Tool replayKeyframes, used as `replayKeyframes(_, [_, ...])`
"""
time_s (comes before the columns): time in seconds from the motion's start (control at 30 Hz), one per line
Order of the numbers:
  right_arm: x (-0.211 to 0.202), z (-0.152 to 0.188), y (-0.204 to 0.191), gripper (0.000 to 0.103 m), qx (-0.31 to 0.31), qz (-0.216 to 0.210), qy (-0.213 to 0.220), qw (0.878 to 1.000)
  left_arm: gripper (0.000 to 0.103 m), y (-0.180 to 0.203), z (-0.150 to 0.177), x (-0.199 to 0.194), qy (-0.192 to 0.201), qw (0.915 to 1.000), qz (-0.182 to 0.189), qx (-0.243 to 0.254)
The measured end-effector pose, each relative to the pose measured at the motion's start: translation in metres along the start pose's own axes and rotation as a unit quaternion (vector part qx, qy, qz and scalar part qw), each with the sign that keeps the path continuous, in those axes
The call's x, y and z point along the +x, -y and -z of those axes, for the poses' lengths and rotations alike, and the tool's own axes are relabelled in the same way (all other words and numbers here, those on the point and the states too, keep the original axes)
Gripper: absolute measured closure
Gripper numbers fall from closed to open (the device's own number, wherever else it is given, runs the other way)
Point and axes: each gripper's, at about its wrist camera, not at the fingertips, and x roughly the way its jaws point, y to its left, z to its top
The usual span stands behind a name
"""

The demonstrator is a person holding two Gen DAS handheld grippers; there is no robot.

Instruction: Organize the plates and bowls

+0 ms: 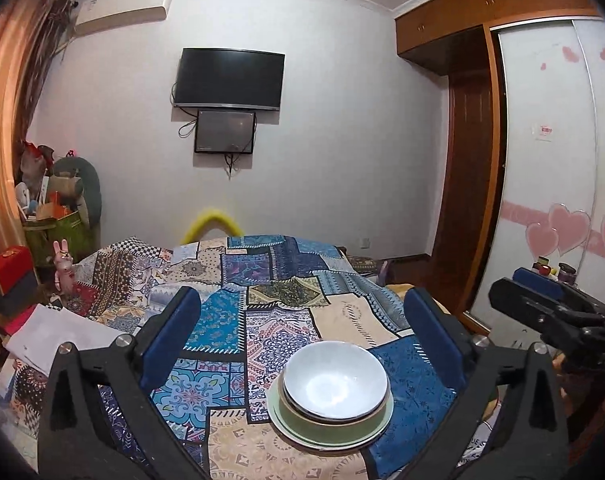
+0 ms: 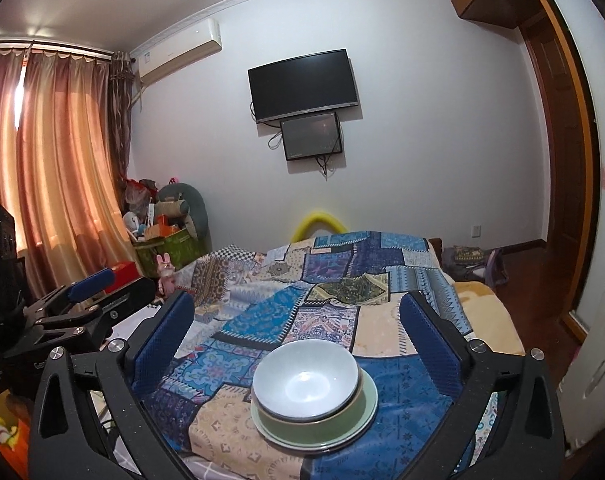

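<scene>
A white bowl (image 1: 334, 380) sits nested in a green bowl (image 1: 334, 426), which stands on a pale green plate (image 1: 302, 438). The stack rests on the patchwork cloth near the front. It also shows in the right wrist view: white bowl (image 2: 306, 380), green bowl (image 2: 314, 426), plate (image 2: 368, 394). My left gripper (image 1: 302, 328) is open and empty, held above and behind the stack. My right gripper (image 2: 296, 328) is open and empty, also above the stack. Each gripper shows at the edge of the other's view, the right gripper (image 1: 542, 300) and the left gripper (image 2: 86, 292).
The patchwork cloth (image 1: 230, 280) covers a table or bed. Boxes, a rabbit figure (image 1: 64, 266) and clutter stand at the left. A wardrobe (image 1: 550, 160) is at the right. A TV (image 1: 228, 80) hangs on the far wall.
</scene>
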Motion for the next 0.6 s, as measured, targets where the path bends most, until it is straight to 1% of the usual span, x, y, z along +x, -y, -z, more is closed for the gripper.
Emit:
replayKeyframes(0.2, [-0.0025, 0.0043, -0.0009, 0.000, -0.004, 0.000, -0.002, 1.000, 0.000, -0.0012, 0.0025, -0.0011, -0.004, 1.0000, 0.001, -0.002])
replayKeyframes(0.6, [-0.0054, 0.0054, -0.0016, 0.000, -0.002, -0.002, -0.003, 1.000, 0.000, 0.0077, 0.0079, -0.0027, -0.001, 0.9999, 0.002, 0.012])
